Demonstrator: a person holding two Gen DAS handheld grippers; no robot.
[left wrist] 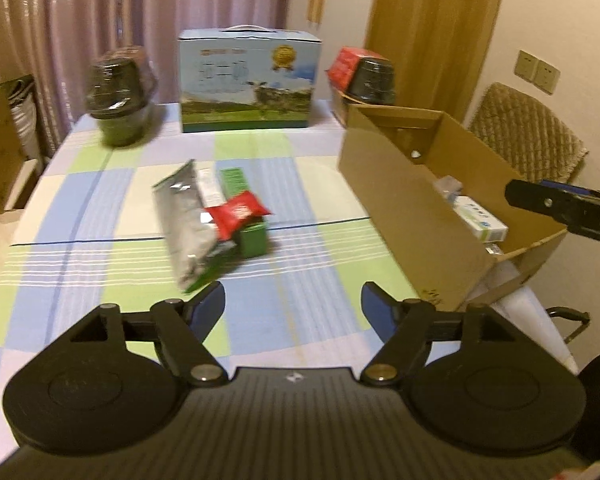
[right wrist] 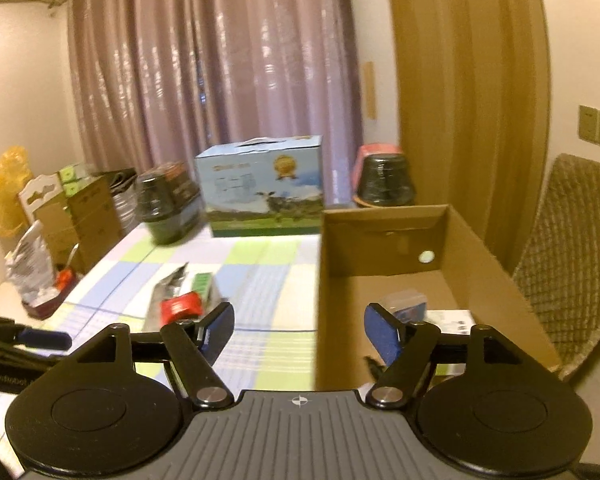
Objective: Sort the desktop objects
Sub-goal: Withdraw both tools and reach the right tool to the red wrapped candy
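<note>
Left claw (left wrist: pixel 293 300) hangs wide, empty, over near edge of checked worktop (left wrist: pixel 80 216). Mid-worktop pile: silver bag (left wrist: pixel 184 220), red packet (left wrist: pixel 238 212) on top, green box (left wrist: pixel 252 236) touching beside it. Right claw (right wrist: pixel 299 326) also wide, empty, above near left wall of carton (right wrist: pixel 384 248) at right edge; white box (left wrist: pixel 480 220) and blue item (right wrist: pixel 410 304) lie inside. Milk case (left wrist: pixel 250 80) stands at far edge.
</note>
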